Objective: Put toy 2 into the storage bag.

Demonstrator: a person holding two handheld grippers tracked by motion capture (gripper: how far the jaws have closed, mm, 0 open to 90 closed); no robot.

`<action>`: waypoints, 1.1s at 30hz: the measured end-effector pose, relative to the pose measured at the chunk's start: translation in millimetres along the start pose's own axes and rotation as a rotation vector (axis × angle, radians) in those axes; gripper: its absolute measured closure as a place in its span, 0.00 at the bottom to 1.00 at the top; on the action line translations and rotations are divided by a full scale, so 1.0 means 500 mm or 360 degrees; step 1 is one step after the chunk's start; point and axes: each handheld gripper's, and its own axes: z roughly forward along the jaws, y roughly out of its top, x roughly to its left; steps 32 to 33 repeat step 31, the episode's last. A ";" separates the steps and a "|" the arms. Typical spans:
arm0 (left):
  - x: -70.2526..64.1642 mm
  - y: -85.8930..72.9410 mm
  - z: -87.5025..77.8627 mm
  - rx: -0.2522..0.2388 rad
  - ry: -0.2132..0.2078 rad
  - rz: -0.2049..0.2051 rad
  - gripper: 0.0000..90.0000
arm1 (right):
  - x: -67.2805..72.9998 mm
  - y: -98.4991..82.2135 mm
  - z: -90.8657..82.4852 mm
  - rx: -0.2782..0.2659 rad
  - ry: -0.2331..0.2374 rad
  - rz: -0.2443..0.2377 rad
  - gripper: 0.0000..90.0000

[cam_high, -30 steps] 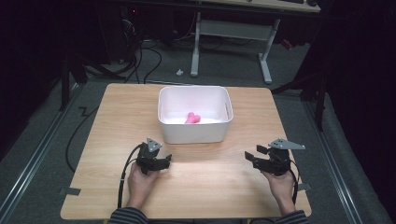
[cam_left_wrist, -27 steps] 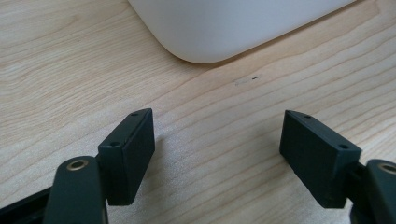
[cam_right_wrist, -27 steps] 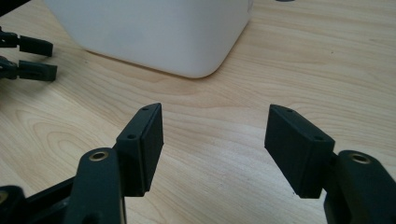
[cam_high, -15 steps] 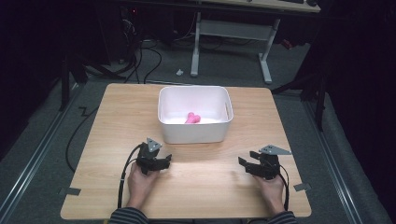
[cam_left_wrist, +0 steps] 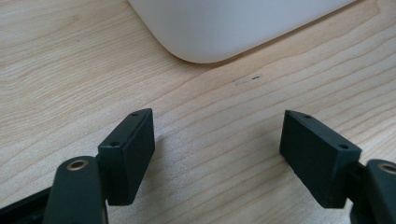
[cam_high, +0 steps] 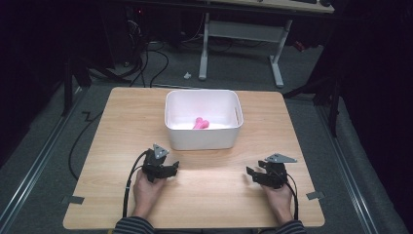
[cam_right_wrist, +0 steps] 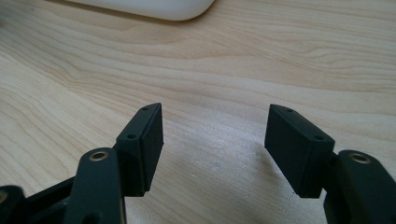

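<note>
1. Left gripper (cam_high: 171, 168): jaws spread wide, nothing between; resting low on wooden table (cam_high: 214, 195), near-left part, held in left hand (cam_high: 144, 187).
2. Same gripper in left gripper view (cam_left_wrist: 217, 154): bare wood grain between the two black pads (cam_left_wrist: 132, 151), pads apart, pinching nothing.
3. Right gripper (cam_high: 252, 174): jaws spread too, empty; low over table at near-right, held in right hand (cam_high: 278, 197).
4. Right gripper view (cam_right_wrist: 214, 147): pads wide apart, plain tabletop between, shadows close under both jaws.
5. Both grippers pointing toward table's middle, well apart from each other.
6. White plastic bin (cam_high: 202, 139) just beyond both grippers, centred on table, upright, open top; rounded corner seen in left gripper view (cam_left_wrist: 210, 32), near but not touching jaws.
7. Pink object (cam_high: 200, 123) lying on bin floor, shape too small to tell.
8. Black cable (cam_high: 127, 187) trailing from left gripper back along forearm.
9. Grey carpet floor (cam_high: 44, 156) around table; white desk legs (cam_high: 241, 46) beyond far edge.
</note>
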 end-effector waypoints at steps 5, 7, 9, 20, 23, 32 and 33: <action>0.000 0.000 0.000 0.0000 0.0000 0.0000 0.30 | 0.002 0.000 0.007 0.0014 -0.0023 -0.0020 0.42; 0.000 0.000 0.000 0.0000 0.0000 0.0000 0.30 | 0.003 -0.001 0.009 0.0020 -0.0028 -0.0020 0.42; 0.000 0.000 0.000 0.0000 0.0000 -0.0001 0.30 | 0.004 -0.002 0.012 0.0027 -0.0038 -0.0028 0.42; 0.000 0.000 0.000 0.0000 0.0000 0.0000 0.30 | 0.019 0.002 0.025 0.0043 -0.0146 -0.0124 0.37; 0.000 0.000 0.000 0.0000 -0.0001 0.0001 0.30 | 0.018 0.002 0.026 0.0050 -0.0150 -0.0112 0.36; 0.000 0.000 0.000 0.0000 -0.0001 0.0001 0.30 | 0.018 0.002 0.026 0.0047 -0.0151 -0.0108 0.35; 0.000 0.000 0.000 0.0000 -0.0001 0.0001 0.30 | 0.018 0.002 0.026 0.0047 -0.0151 -0.0108 0.35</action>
